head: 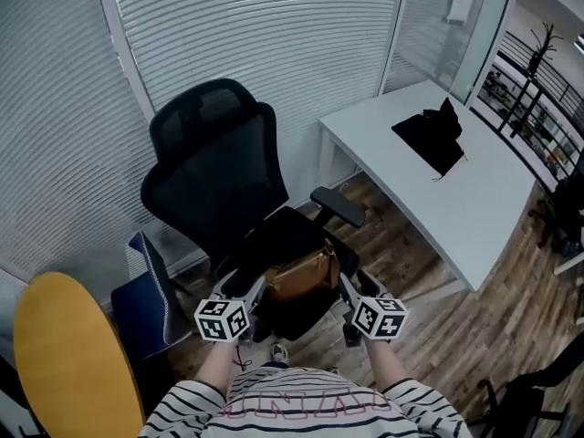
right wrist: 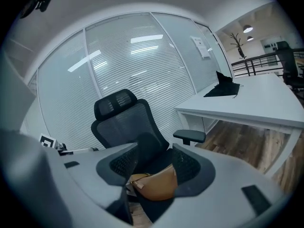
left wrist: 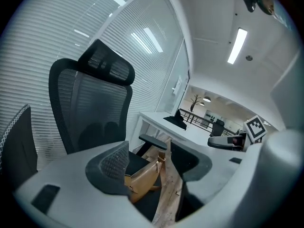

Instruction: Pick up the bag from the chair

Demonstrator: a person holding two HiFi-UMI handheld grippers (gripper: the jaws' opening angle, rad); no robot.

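The pick-up looks to be at its approach stage, with nothing gripped and the lift all left to do. The tan bag point(head: 301, 276) lies on the seat of the black chair point(head: 214, 167), not yet raised. From the head view the left gripper point(head: 248, 292) and the right gripper point(head: 349, 292) are held low in front of the person. They flank the bag, one just beside each end, and contact at either end cannot be made out from above. Seen along the left gripper point(left wrist: 152, 163), its jaws stand wide apart, and the bag point(left wrist: 142, 179) sits ahead of them and low in the gap, nearer the left-hand jaw. Along the right gripper point(right wrist: 152, 165) the jaws are likewise spread, with the bag point(right wrist: 154, 184) ahead and slightly below, framed between the pads but pinched by neither. What remains, by this reading, is to bring a gripper onto the bag, close, and lift it clear of the seat.
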